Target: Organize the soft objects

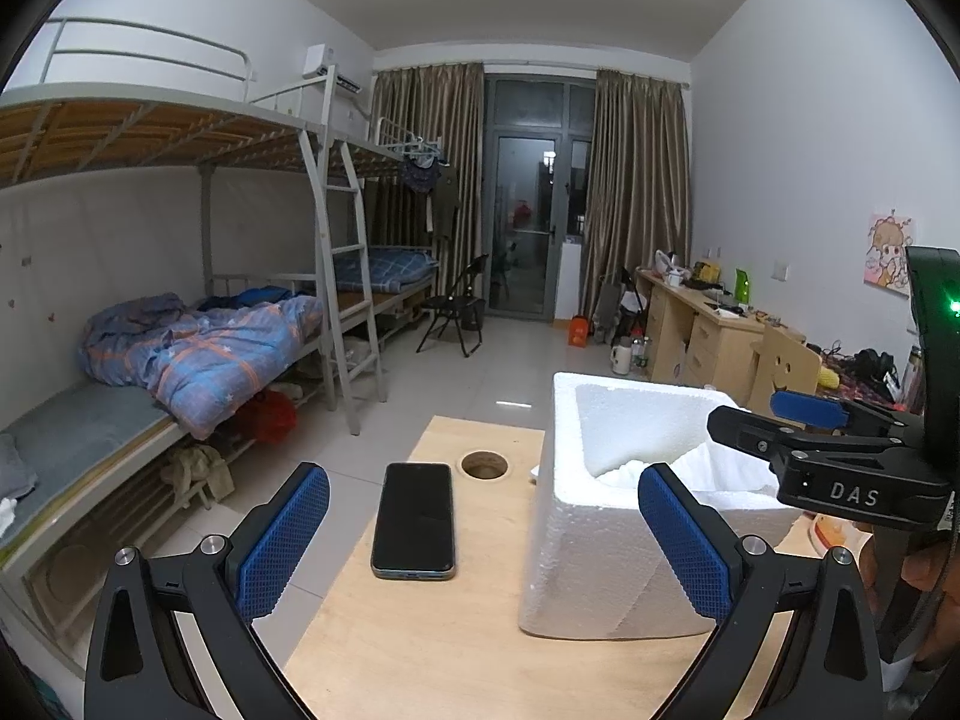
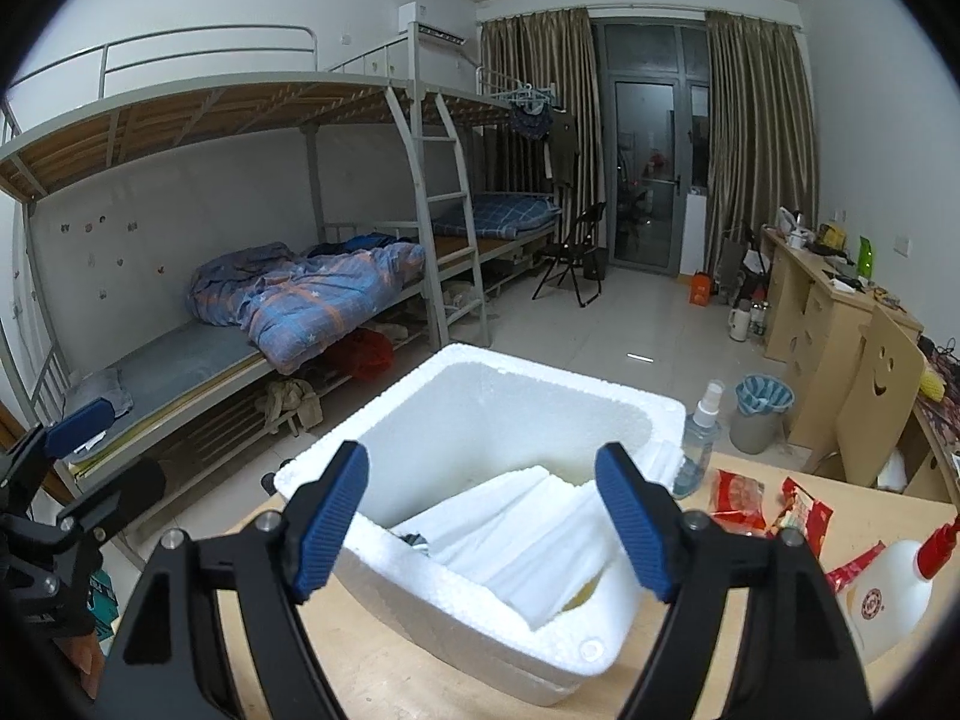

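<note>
A white foam box (image 2: 480, 600) stands on the wooden table (image 1: 420, 660); it also shows in the left wrist view (image 1: 600, 540). White foam sheets (image 2: 528, 540) lie inside it, over something dark. My right gripper (image 2: 483, 534) is open and empty, hovering above the box's near rim; it shows from the side in the left wrist view (image 1: 780, 420). My left gripper (image 1: 486, 540) is open and empty above the table, left of the box. It shows at the left edge of the right wrist view (image 2: 60, 450).
A black phone (image 1: 414, 519) lies on the table beside a round hole (image 1: 483, 465). Right of the box are a spray bottle (image 2: 699, 438), red snack packets (image 2: 738, 495) and a white bottle with a red cap (image 2: 888, 588). Bunk beds stand left, desks right.
</note>
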Motion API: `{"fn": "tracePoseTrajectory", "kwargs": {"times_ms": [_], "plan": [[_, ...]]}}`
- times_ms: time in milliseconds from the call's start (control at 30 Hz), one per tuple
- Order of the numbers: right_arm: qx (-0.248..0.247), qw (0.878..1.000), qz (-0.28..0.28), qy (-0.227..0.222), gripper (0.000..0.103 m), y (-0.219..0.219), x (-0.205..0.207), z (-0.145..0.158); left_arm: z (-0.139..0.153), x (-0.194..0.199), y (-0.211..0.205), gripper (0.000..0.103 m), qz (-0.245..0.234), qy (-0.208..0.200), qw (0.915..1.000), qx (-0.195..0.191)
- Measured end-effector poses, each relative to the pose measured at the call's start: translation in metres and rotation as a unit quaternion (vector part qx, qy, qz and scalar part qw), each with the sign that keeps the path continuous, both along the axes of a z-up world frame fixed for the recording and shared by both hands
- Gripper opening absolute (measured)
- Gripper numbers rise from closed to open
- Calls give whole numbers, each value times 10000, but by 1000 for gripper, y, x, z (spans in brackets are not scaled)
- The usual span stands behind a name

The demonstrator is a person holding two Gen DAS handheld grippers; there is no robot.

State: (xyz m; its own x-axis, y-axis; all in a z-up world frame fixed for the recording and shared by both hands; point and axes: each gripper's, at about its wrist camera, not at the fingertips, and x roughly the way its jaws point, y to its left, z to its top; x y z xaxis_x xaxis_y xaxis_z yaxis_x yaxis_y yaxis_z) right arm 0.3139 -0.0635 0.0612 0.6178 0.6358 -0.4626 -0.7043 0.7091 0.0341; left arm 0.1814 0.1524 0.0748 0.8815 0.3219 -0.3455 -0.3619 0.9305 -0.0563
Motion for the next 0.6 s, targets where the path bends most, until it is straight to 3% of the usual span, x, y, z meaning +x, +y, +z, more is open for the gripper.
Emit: {"fn": "tracePoseTrajectory", "kwargs": {"times_ms": [100,600], "plan": [[71,10000,-62,-12,91,-7,-3,2,2,-3,-5,103,-64,-15,10000,20],[470,9971,-519,-306,97,-71,-38,22,17,-24,-46,103,-504,-206,9985,54]]}}
